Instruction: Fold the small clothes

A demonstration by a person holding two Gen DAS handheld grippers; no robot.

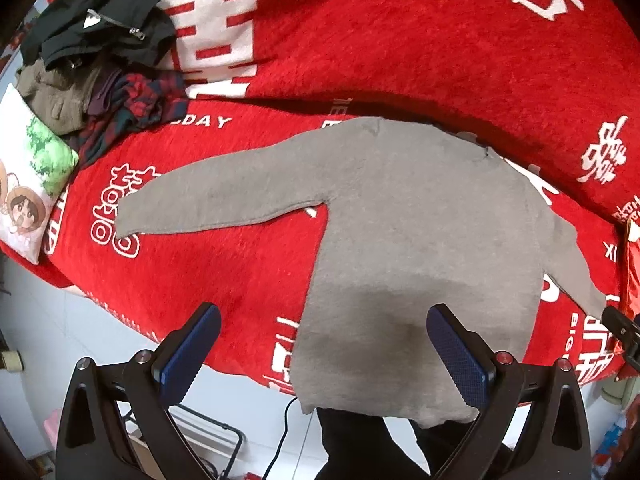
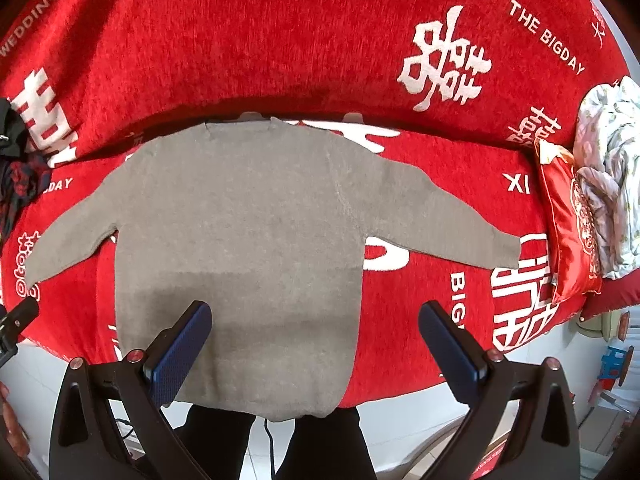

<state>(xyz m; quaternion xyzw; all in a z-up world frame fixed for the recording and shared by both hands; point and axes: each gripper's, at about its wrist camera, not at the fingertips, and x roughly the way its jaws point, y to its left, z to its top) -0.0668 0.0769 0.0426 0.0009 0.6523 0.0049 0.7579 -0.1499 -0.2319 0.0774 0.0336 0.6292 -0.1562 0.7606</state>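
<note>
Grey sweater [image 2: 240, 232] flat on red bed blanket [image 2: 280, 40], sleeves spread left and right, hem hanging over near edge. Left tool [image 1: 322, 350] and right tool [image 2: 316, 340] both open above hem, holding nothing. Clothes pile [image 1: 100, 64] far left.

I see a matt grey knitted sweater [image 2: 248, 220] on a fuzzy red plush blanket [image 2: 280, 48]; a glossy red satin cushion [image 2: 572, 232] far right; textured blue rubbery finger pads [image 2: 180, 354].
</note>
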